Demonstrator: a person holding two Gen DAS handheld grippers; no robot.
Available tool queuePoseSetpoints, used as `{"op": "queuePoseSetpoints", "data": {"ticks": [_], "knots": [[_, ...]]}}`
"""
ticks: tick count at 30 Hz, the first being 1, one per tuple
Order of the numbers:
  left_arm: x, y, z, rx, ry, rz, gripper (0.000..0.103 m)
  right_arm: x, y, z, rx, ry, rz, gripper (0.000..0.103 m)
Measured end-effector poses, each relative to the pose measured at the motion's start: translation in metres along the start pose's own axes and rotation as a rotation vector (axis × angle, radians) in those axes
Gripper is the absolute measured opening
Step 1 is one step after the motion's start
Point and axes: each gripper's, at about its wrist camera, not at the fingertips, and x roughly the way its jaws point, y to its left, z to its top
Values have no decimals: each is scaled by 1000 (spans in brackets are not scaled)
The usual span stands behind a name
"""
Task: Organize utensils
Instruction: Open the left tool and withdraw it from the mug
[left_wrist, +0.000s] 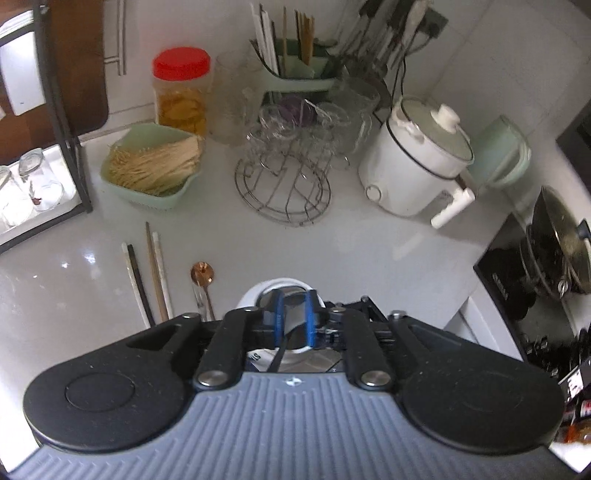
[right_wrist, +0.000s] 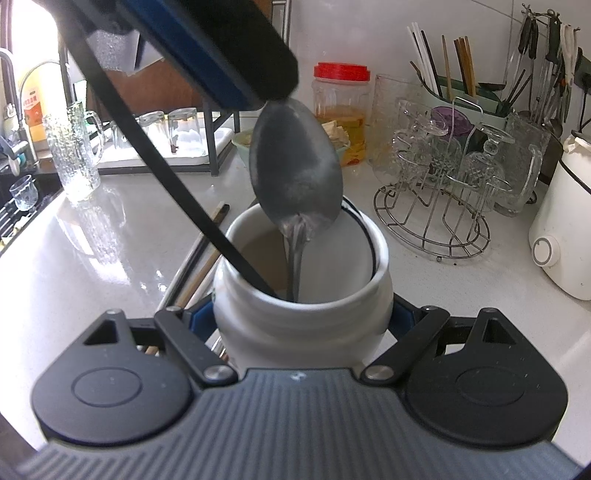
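Left of the left hand-held gripper (left_wrist: 294, 314), chopsticks (left_wrist: 147, 277) and a copper spoon (left_wrist: 202, 275) lie on the tabletop (left_wrist: 369, 251). Its slightly parted jaws straddle the steel spoon (right_wrist: 295, 173) standing in the white jar (right_wrist: 303, 295), apparently released. The right hand-held gripper (right_wrist: 303, 317) clasps that jar.

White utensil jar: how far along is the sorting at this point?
Done: a metal spoon and a black chopstick stand handle-down in the white jar. In hand: the right claw grips the jar; the left claw hovers over the spoon. Left: chopsticks and a copper spoon lie on the counter.
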Motion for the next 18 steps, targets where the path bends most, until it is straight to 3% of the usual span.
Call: {"op": "queuePoseSetpoints", "data": {"ticks": [2,8,18], "knots": [[-6,4,-1,-8,-29,12,32,0,0,0,2,0,-2,91],[-29,14,-6,-14,-114,50,44,-3,1,-4,3,-17,-3,91],[-50,46,-23,-87,-204,96,44,-4,2,-5,7,-23,-13,91]]}}
